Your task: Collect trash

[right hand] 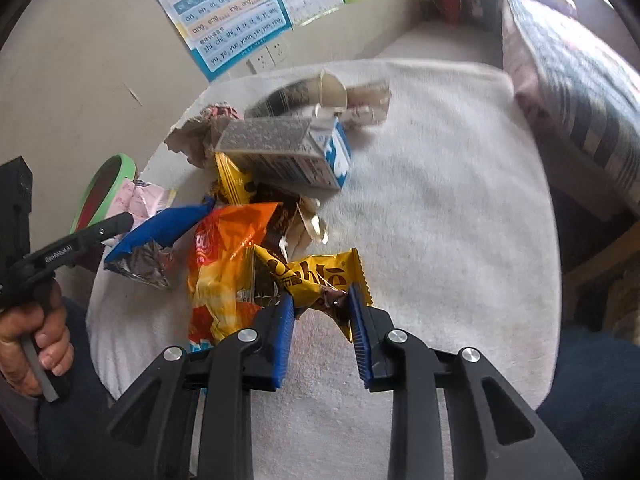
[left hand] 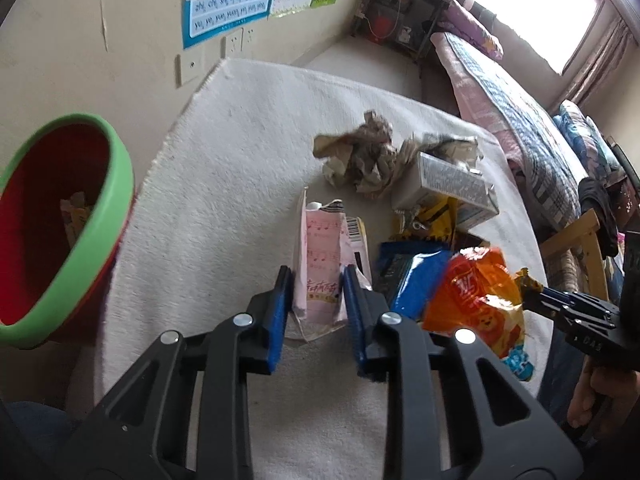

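Gripping: the left gripper (left hand: 317,296) was closed on a pink paper wrapper (left hand: 320,276), blue pads pressed against both its edges, at lower centre of the left wrist view.
Right gripper (right hand: 320,308): clamped on the lower end of a yellow snack wrapper (right hand: 316,276), lower centre of the right wrist view.
Counter (left hand: 240,168): covered by a white fuzzy cloth, with the trash heaped toward the right of the left wrist view.
Pile: crumpled brown paper (left hand: 360,156) at the top, a small carton (left hand: 452,184) just right of it, a blue wrapper (left hand: 412,276) and an orange snack bag (left hand: 476,296) below.
Bin (left hand: 60,224): red inside with a green rim, at the left edge, beside the counter, some scraps lying inside.
Hand (right hand: 36,344): gripping the left gripper's handle, lower left of the right wrist view.
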{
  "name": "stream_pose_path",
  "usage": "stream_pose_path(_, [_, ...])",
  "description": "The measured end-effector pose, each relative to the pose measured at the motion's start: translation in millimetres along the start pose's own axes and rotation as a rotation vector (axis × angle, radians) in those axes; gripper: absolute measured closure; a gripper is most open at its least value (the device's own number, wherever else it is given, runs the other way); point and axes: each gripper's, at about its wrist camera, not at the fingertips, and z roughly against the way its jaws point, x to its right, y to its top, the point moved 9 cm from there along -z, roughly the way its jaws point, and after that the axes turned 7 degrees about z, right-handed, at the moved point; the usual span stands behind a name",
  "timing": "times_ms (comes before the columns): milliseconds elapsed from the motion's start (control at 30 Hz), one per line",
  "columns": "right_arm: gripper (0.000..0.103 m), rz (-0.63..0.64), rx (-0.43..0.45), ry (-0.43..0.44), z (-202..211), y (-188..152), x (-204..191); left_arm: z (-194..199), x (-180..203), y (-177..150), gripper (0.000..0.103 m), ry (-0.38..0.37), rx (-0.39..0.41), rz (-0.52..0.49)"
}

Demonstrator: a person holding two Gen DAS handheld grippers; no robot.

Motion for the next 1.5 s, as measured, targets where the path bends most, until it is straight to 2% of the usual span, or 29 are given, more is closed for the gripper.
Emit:
stream_pose_path(267, [0.077,0.021,0.044,-0.041,10,15,1,21,1,8,0.078,0.010,0.049,-0.005])
stream_pose_path(500, [0.077,0.037,0.087,-0.006,25,35,-14,38,-7,8,0.078,0.010,0.061,0.018])
stream_pose_path(933, [0.077,0.137,0.139,0.065,27,76,-74,71,-39,13,0.078,0.044,0.117,0.070])
stream_pose_path(1267, [0.077,0.219,0.153,0.140,13,106,-140,99,-92,23,0.078,0.120,0.185,0.150])
stream_pose_path(1500, [0.077,0.297,0.160,0.204,-3,128,-205,122,-155,27,0.078,0.226,0.246,0.231])
